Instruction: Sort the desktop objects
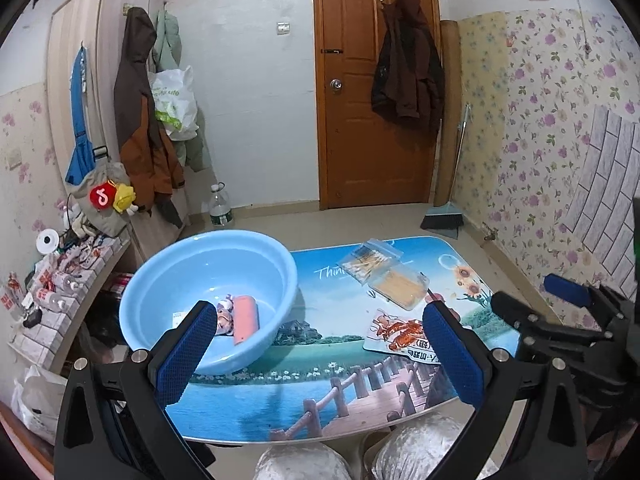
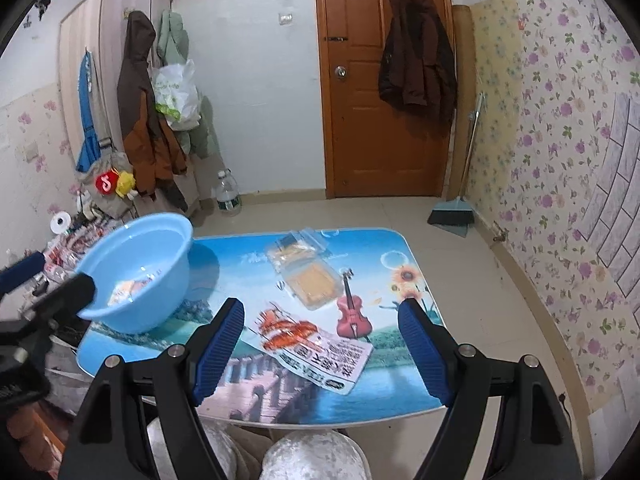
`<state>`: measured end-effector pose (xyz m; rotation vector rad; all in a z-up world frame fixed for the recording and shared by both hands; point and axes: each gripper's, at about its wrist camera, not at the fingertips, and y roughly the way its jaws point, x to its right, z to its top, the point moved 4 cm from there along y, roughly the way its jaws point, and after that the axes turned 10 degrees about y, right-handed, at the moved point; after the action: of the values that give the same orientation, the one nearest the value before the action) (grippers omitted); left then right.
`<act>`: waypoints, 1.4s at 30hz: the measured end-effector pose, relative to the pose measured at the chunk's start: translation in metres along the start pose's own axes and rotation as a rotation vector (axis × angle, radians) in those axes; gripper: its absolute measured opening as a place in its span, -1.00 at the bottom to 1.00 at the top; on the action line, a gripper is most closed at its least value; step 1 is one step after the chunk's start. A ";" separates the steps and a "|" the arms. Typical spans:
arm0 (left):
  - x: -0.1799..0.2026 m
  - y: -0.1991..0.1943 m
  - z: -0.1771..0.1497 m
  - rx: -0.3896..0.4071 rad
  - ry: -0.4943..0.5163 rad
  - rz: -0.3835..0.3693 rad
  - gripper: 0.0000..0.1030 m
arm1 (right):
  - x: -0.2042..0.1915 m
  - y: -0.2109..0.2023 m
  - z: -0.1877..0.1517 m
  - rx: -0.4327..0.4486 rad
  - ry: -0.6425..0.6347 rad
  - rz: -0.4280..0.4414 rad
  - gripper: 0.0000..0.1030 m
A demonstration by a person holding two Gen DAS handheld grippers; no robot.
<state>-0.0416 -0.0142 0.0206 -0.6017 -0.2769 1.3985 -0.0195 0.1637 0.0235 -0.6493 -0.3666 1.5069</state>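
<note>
A light blue basin (image 1: 208, 280) stands on the left of the picture-printed table (image 1: 320, 384). In it lie a pink cylinder (image 1: 246, 318) and a small printed packet (image 1: 224, 316). On the table to its right are a flat lobster snack packet (image 1: 404, 334), a clear box of cotton swabs (image 1: 370, 262) and a clear box of toothpicks (image 1: 400, 290). My left gripper (image 1: 320, 307) hangs open over the near table edge, between basin and packet, holding nothing. My right gripper (image 2: 322, 304) is open above the snack packet (image 2: 312, 346), also holding nothing, with the basin (image 2: 136, 272) to its left.
A person's knees in pale fabric (image 1: 360, 452) sit under the near table edge. A cluttered low shelf (image 1: 72, 288) stands left of the basin. Behind the table are a water bottle (image 1: 220, 206), a broom with dustpan (image 1: 444, 220), a wardrobe with hanging coats and a door.
</note>
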 end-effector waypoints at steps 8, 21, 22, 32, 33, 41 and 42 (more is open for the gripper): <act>0.003 0.006 0.005 0.004 -0.022 0.005 1.00 | 0.007 0.002 0.001 -0.002 -0.026 0.012 0.57; 0.000 0.014 -0.001 -0.009 -0.033 -0.018 1.00 | 0.007 0.019 -0.007 -0.044 -0.018 -0.009 0.57; 0.000 0.015 -0.001 -0.010 -0.034 -0.018 1.00 | 0.007 0.020 -0.008 -0.046 -0.020 -0.010 0.57; 0.004 0.023 -0.004 -0.031 -0.023 -0.034 1.00 | 0.011 0.029 -0.008 -0.060 -0.010 -0.011 0.57; 0.005 0.024 -0.004 -0.032 -0.021 -0.035 1.00 | 0.012 0.031 -0.008 -0.064 -0.008 -0.013 0.57; 0.012 0.030 0.003 -0.028 -0.009 -0.048 1.00 | 0.019 0.044 -0.010 -0.081 0.008 -0.014 0.57; 0.012 0.031 0.003 -0.027 -0.009 -0.049 1.00 | 0.020 0.046 -0.011 -0.084 0.012 -0.013 0.57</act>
<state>-0.0667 0.0002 0.0044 -0.6074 -0.3167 1.3529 -0.0482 0.1793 -0.0156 -0.7201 -0.4262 1.4807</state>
